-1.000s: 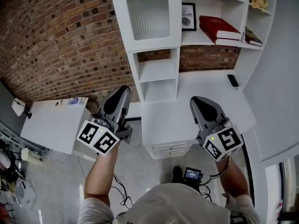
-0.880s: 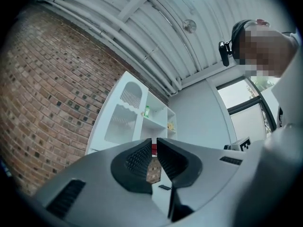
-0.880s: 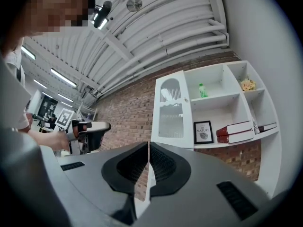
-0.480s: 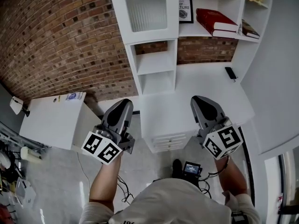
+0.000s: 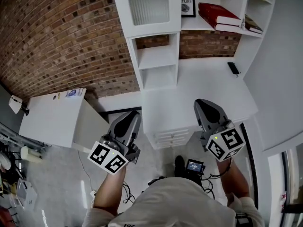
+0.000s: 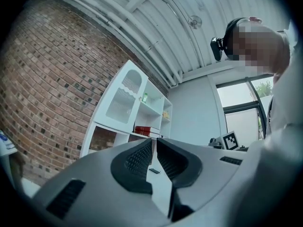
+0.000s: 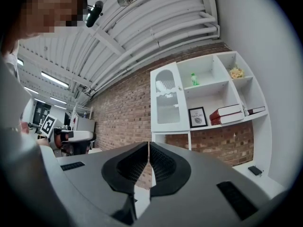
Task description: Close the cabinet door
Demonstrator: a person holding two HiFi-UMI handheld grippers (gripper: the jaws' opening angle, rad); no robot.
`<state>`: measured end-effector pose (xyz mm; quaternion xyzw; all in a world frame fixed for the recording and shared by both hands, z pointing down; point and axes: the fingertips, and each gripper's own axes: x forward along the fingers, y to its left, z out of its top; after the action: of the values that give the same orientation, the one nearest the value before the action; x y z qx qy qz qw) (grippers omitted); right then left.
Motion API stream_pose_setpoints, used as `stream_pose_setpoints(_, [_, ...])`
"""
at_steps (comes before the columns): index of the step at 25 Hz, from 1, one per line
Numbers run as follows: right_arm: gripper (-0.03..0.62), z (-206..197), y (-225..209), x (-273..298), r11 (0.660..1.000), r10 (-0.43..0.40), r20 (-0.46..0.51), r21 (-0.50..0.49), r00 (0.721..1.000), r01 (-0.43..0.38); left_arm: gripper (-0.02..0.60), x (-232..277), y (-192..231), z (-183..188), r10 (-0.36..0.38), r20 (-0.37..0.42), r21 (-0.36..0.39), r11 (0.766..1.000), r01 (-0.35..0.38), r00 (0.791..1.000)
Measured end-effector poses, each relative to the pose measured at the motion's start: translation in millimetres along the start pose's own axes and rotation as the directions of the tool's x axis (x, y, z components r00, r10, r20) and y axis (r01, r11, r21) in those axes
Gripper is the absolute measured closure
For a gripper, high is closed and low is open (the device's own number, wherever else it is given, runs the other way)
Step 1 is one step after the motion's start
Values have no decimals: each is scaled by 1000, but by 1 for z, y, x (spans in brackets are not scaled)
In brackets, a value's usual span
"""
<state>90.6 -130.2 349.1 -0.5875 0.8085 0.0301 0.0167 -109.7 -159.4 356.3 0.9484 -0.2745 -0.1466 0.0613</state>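
Cabinet door (image 5: 147, 6) sits shut, upper left of the shelf unit (image 5: 158, 70) on the worktop's (image 5: 208, 89) back edge. Left gripper (image 5: 132, 115) fingers are barely apart and empty. Right gripper (image 5: 202, 104) fingers are closed and empty.

Two red books (image 5: 220, 14) lie stacked on a shelf at one o'clock, with a framed picture (image 5: 188, 3) just left of them. A small black device (image 5: 233, 68) lies on the white counter (image 5: 203, 89) at two o'clock. A brick wall (image 5: 61, 37) fills ten o'clock, and a lower counter (image 5: 49, 119) stands at nine.
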Motion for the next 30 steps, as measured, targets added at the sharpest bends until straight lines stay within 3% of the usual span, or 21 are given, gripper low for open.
stream_pose_setpoints(5, [566,-14,3,-12,1000,-19,-25,20,1000,19,541,-13,-10,-19,-12,-40,-7,1000,12,999])
stream_pose_setpoints(16, [566,-34,3,-33,998,-19,-68,59,998,23,541,-25,-38,-54,-25,-82,-96,995,17,996])
stream_pose_setpoints(30, [566,-60,-34,-67,993,-5,-134,115,991,20,541,-12,-82,-102,-15,-166,-182,983,-16,986])
